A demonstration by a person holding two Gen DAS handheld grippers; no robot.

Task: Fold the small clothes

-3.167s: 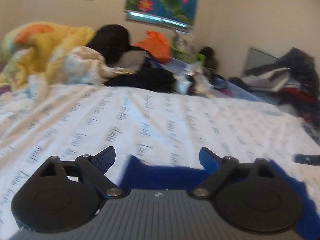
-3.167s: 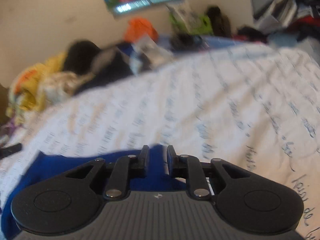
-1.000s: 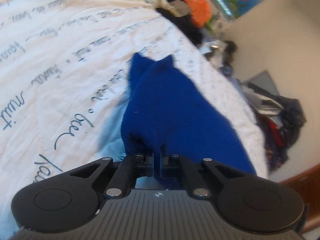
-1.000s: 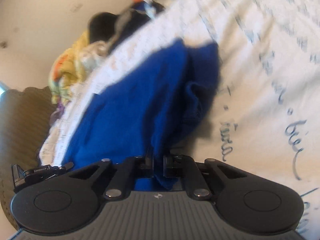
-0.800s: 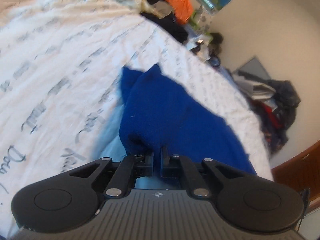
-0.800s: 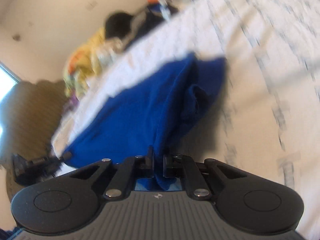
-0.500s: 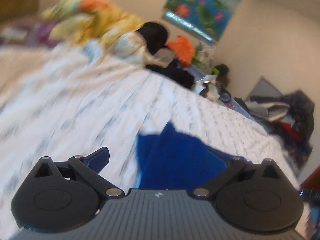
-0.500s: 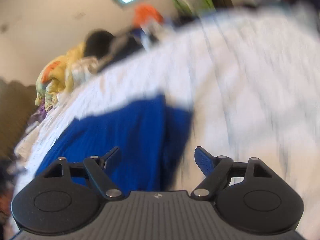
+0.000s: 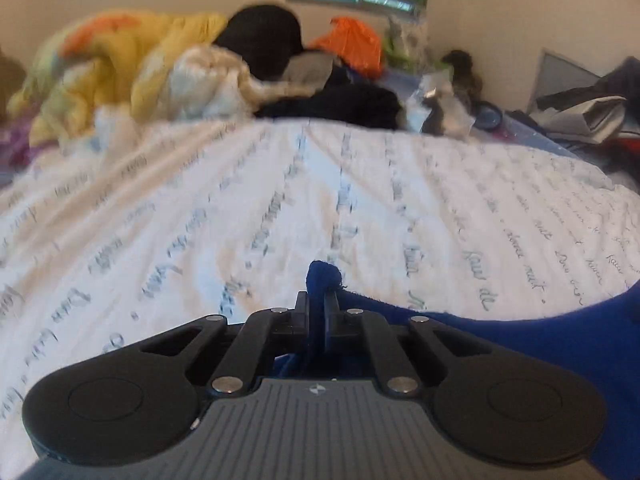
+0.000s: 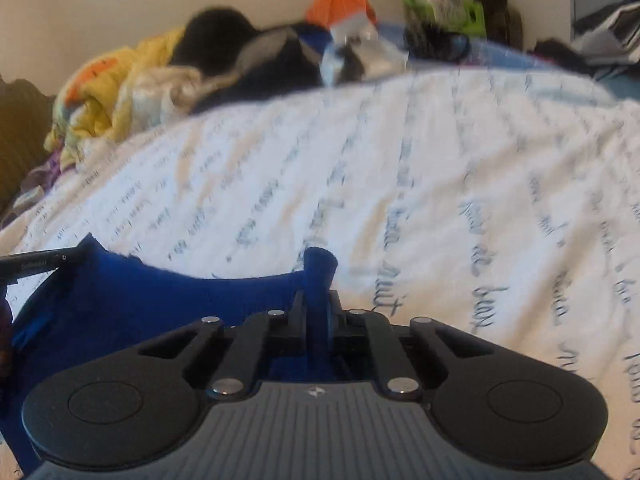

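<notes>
A blue knitted garment (image 9: 540,340) lies on the white bed sheet (image 9: 360,200) with script print. In the left wrist view it spreads from my fingertips to the lower right. My left gripper (image 9: 318,302) is shut on its near edge, and a pinched tuft of blue cloth sticks up between the pads. In the right wrist view the same garment (image 10: 140,304) spreads to the lower left. There my right gripper (image 10: 318,300) is shut on another part of the edge, with a blue fold standing up between its fingers.
A yellow and orange quilt (image 9: 120,60), black clothes (image 9: 340,104) and an orange bag (image 9: 352,46) are heaped along the bed's far side. More clutter (image 9: 592,108) is piled at the right. A thin black bar (image 10: 36,264) pokes in at the left edge.
A second ago both grippers were shut on the blue garment. Half a second ago both stood open and swung round. Now both are shut again on its near edge.
</notes>
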